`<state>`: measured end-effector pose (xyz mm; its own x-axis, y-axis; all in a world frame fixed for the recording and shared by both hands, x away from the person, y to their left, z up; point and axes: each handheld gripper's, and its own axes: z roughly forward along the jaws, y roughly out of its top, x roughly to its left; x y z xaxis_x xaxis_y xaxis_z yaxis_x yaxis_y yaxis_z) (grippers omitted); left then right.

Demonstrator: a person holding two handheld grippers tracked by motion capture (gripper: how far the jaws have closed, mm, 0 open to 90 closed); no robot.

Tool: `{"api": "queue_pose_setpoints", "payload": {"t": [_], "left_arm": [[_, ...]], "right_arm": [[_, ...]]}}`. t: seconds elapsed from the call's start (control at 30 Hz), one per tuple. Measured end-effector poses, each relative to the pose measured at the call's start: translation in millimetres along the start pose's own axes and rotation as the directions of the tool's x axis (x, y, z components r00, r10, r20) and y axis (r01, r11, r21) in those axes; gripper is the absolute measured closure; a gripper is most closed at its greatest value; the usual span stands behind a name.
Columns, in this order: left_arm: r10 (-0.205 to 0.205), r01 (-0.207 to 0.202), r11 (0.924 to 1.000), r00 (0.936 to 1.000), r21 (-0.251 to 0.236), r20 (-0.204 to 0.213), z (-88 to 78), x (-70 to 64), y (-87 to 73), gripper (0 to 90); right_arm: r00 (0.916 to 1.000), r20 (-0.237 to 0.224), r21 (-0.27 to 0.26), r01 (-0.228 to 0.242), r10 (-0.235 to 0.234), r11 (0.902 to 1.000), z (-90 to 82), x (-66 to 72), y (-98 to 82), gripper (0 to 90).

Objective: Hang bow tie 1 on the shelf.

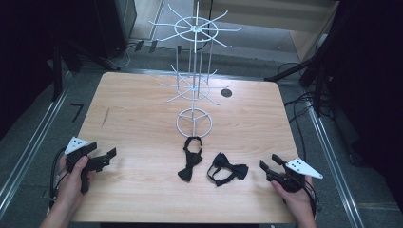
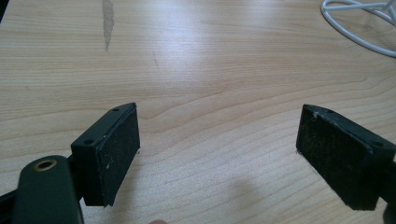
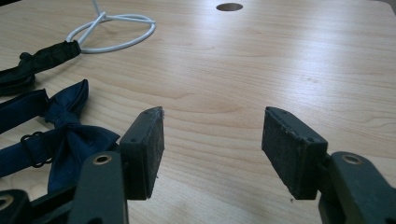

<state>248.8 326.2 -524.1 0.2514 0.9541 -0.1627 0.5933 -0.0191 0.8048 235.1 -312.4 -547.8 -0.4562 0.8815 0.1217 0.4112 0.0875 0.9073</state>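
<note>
Two bow ties are laid on the wooden counter near its front edge, just in front of the round base of a white wire rack. The black bow tie is set nearly lengthwise, its upper end close to that base; the dark blue bow tie is placed just to its right — the two near each other, whether touching cannot be told. The left tool is held low over the counter's left front corner, well apart from both ties, its jaws spread wide over bare wood. The right tool is held just right of the dark blue bow tie, jaws parted — nothing gripped between them.
</note>
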Motion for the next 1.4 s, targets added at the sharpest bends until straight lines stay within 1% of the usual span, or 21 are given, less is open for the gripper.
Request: {"api": "queue_pose_setpoints", "payload": {"t": [0.07, 0.17, 0.23, 0.3, 0.33, 0.47, 0.57, 0.6, 0.63, 0.67, 0.8, 0.83, 0.87, 0.97, 1.13, 1.23, 1.27, 1.4], "left_arm": [[-0.001, 0.001, 1.0, 1.0, 0.002, -0.003, 0.1, 0.0, 0.1, 14.1], [0.0, 0.0, 1.0, 1.0, 0.003, -0.005, 0.0, -0.1, 0.0, 14.1], [0.003, -0.003, 1.0, 1.0, 0.008, -0.01, -0.1, -0.5, -0.1, 14.1], [0.007, -0.007, 0.9999, 0.9999, 0.009, -0.007, 0.0, -1.1, -0.2, 14.1], [0.009, -0.009, 0.9999, 0.9999, 0.011, -0.007, 0.2, -1.3, -0.1, 14.1], [0.003, -0.003, 0.9998, 1.0, 0.021, -0.005, 1.7, -0.6, 0.8, 14.2], [0.004, -0.003, 0.9997, 1.0, 0.025, -0.005, 2.6, -0.4, 1.2, 14.2], [0.004, -0.004, 0.9997, 1.0, 0.025, -0.004, 2.7, -0.5, 1.2, 14.2], [0.004, -0.004, 0.9997, 1.0, 0.025, -0.004, 2.7, -0.5, 1.2, 14.2], [0.007, -0.007, 0.9997, 1.0, 0.024, -0.005, 2.5, -0.8, 1.1, 14.2], [0.01, -0.009, 0.9997, 0.9999, 0.023, -0.006, 2.6, -1.3, 1.1, 14.2], [0.01, -0.009, 0.9997, 0.9999, 0.023, -0.006, 2.6, -1.3, 1.1, 14.2], [0.008, -0.008, 0.9996, 0.9999, 0.026, -0.008, 2.9, -1.5, 1.2, 14.2], [0.009, -0.008, 0.9994, 0.9999, 0.033, -0.008, 3.5, -1.5, 1.5, 14.2], [0.019, -0.019, 0.9993, 0.9997, 0.033, -0.013, 3.8, -1.9, 1.7, 14.2], [0.02, -0.02, 0.9992, 0.9997, 0.035, -0.014, 3.9, -2.1, 1.7, 14.2], [0.021, -0.021, 0.9992, 0.9997, 0.035, -0.015, 4.0, -2.1, 1.8, 14.2], [0.017, -0.016, 0.9989, 0.9997, 0.043, -0.019, 4.6, -1.9, 1.9, 14.3]], "right_arm": [[1.0, 0.004, -0.004, -0.007, 0.007, 1.0, 0.1, 0.6, 0.4, 40.4], [0.9999, 0.007, -0.019, -0.015, 0.015, 0.9997, -0.4, 5.5, 4.2, 41.3], [0.9994, -0.013, -0.036, -0.032, 0.032, 0.9988, -2.0, 12.3, 9.5, 43.2], [0.9992, -0.027, -0.046, -0.029, 0.028, 0.9985, -1.7, 18.4, 13.0, 43.7], [0.9995, -0.028, -0.049, -0.013, 0.012, 0.9987, -0.8, 22.5, 15.1, 43.9], [0.9991, -0.032, -0.031, 0.026, -0.027, 0.9992, 3.7, 35.2, 18.8, 44.0], [0.9982, -0.044, -0.02, 0.04, -0.041, 0.999, 7.8, 43.4, 21.0, 44.0], [0.9975, -0.048, -0.015, 0.051, -0.052, 0.9986, 9.6, 46.9, 22.1, 44.0], [0.9975, -0.048, -0.015, 0.051, -0.052, 0.9986, 9.6, 46.9, 22.1, 44.0], [0.9965, -0.05, -0.011, 0.066, -0.067, 0.9978, 12.3, 52.5, 23.6, 44.0], [0.9944, -0.069, -0.007, 0.08, -0.08, 0.9968, 15.7, 62.4, 25.8, 43.9], [0.9944, -0.069, -0.007, 0.08, -0.08, 0.9968, 15.7, 62.4, 25.8, 43.9], [0.993, -0.075, -0.004, 0.09, -0.09, 0.9959, 17.7, 66.3, 26.2, 44.0], [0.9922, -0.081, 0.008, 0.096, -0.095, 0.9954, 20.1, 69.9, 26.0, 44.0], [0.9906, -0.09, 0.02, 0.105, -0.103, 0.9943, 24.6, 74.2, 25.6, 45.0], [0.9904, -0.097, 0.032, 0.102, -0.099, 0.9942, 26.5, 76.8, 25.1, 45.7], [0.989, -0.106, 0.044, 0.108, -0.103, 0.9931, 28.6, 79.1, 24.6, 46.4], [0.9885, -0.111, 0.064, 0.111, -0.103, 0.9918, 31.1, 80.8, 24.4, 47.6]]}}
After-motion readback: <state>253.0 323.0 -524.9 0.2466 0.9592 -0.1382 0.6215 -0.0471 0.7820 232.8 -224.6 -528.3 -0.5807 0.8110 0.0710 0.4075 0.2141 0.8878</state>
